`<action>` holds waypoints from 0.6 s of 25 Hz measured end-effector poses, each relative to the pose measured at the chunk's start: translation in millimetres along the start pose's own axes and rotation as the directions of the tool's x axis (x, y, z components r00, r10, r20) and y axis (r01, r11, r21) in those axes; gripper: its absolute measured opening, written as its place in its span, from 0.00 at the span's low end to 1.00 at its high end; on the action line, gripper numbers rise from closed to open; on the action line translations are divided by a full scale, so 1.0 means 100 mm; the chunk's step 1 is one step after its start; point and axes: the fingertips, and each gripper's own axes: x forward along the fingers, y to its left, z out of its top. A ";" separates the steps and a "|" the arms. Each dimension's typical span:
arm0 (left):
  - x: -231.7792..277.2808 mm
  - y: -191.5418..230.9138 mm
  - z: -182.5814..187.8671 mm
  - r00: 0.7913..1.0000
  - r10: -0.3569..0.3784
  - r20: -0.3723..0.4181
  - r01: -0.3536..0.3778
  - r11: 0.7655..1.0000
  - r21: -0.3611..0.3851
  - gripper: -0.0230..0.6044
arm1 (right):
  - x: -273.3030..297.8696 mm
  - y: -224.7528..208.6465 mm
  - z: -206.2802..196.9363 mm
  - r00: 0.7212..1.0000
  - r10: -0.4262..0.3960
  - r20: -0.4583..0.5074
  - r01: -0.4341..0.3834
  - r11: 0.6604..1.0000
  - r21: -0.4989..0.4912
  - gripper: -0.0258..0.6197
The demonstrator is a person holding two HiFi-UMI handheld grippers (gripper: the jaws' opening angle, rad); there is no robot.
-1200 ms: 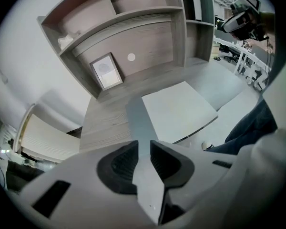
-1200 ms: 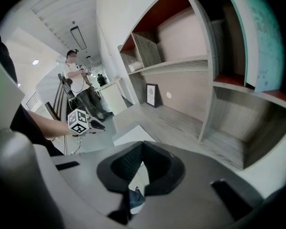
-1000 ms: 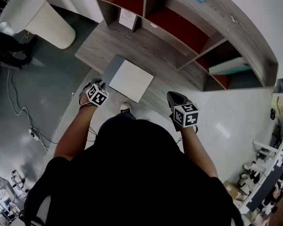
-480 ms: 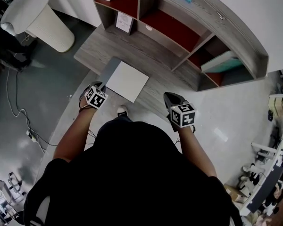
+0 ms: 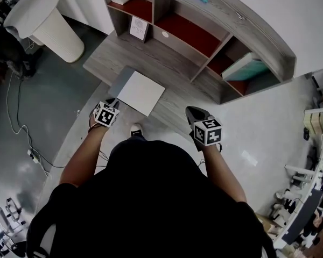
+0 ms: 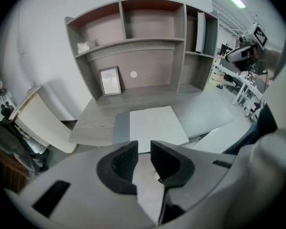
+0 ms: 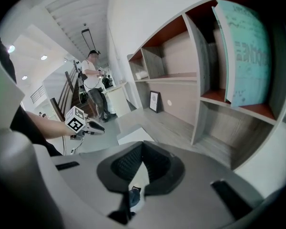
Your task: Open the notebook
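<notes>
Your left tongs (image 6: 144, 151) stand narrowly apart, empty; your right tongs (image 7: 142, 149) look closed, tips together. The notebook (image 5: 141, 93) lies flat near the front edge of the wood-grain tabletop (image 5: 172, 74): thin, square, with a smooth pale cover and a grey band along one side. It is likely light and flexible, so pinch the cover's edge opposite that band.

Both arms reach forward in mid-frame. The left gripper (image 5: 111, 102) has its jaws a little apart, holding nothing. The right gripper (image 5: 192, 112) has its jaws together.
</notes>
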 end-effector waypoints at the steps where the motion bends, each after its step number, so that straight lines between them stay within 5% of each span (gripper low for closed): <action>1: -0.02 -0.03 0.00 1.000 -0.001 0.005 0.001 1.000 -0.007 0.17 | -0.03 0.00 -0.01 1.000 0.000 0.002 0.000 1.000 -0.001 0.04; 15: -0.20 -0.36 -0.21 0.998 -0.003 0.056 0.008 0.996 -0.089 0.17 | -0.33 0.02 -0.11 1.000 0.007 0.025 -0.006 1.000 -0.012 0.04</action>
